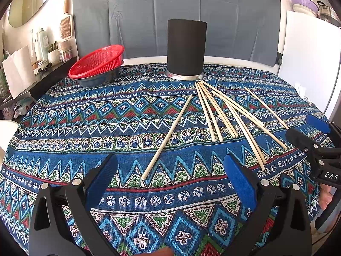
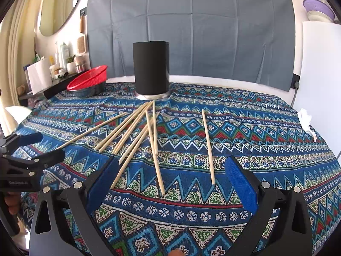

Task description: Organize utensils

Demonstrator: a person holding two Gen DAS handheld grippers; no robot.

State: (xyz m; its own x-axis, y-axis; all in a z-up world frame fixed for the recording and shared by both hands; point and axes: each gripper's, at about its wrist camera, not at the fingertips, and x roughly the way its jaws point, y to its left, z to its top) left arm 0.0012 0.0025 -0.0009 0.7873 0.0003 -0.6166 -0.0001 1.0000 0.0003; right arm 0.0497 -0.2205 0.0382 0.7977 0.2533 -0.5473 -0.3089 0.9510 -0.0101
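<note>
Several pale wooden chopsticks lie loose on the patterned tablecloth. One single chopstick [image 1: 168, 135] points toward my left gripper [image 1: 171, 178], which is open with nothing between its blue pads; the stick's near end lies just ahead of the gap. A fanned bunch [image 1: 217, 115] lies to the right, spreading from the base of the upright black cylinder holder [image 1: 186, 47]. My right gripper [image 2: 172, 182] is open and empty over the near ends of the bunch [image 2: 136, 132] and a separate chopstick [image 2: 207, 147]. The holder [image 2: 151, 68] stands behind them.
A red mesh basket [image 1: 98, 60] sits on a dark bowl [image 1: 100, 80] at the table's back left. A crumpled white tissue [image 2: 307, 121] lies at the right edge. A white board [image 1: 309, 64] stands to the right, and a shelf with bottles [image 1: 42, 44] to the left.
</note>
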